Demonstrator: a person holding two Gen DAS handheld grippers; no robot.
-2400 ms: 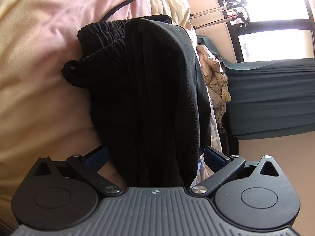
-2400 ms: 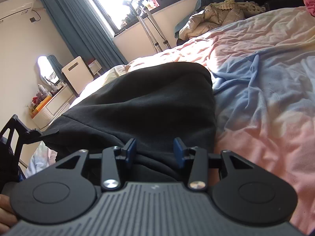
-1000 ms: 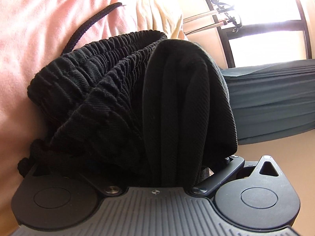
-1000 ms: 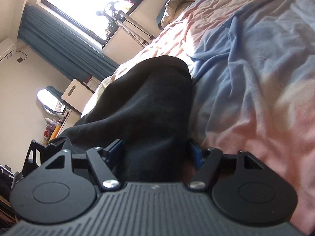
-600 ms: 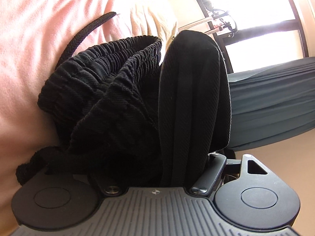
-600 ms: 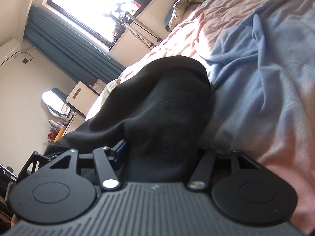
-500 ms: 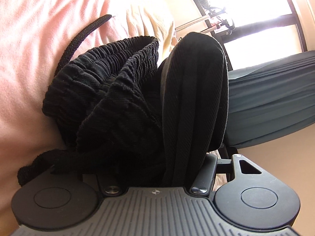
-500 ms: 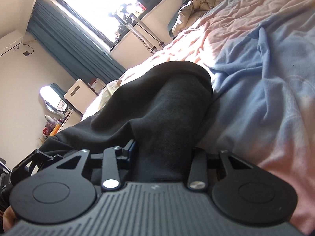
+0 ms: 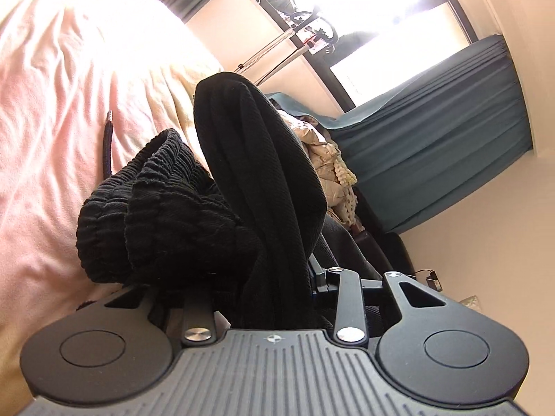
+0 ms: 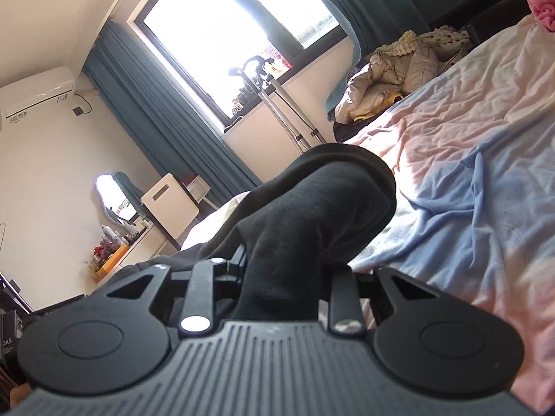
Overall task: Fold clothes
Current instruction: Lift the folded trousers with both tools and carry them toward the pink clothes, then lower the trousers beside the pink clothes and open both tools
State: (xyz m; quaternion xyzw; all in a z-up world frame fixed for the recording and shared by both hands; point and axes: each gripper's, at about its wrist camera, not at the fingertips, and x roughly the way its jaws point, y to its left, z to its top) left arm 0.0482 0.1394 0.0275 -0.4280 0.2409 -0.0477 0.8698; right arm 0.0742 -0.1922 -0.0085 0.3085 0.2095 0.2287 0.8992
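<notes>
Since the earlier frames both grippers have lifted and their jaws have closed in on the black trousers (image 9: 263, 173). The left gripper (image 9: 274, 298) pinches a thick fold above the pink bed (image 9: 52, 104), waistband bunched at 9 o'clock. The right gripper (image 10: 281, 287) pinches another fold (image 10: 312, 215); fabric hides its fingertips. A beige jacket (image 10: 399, 69) lies at 1 o'clock by the window (image 10: 225, 34).
</notes>
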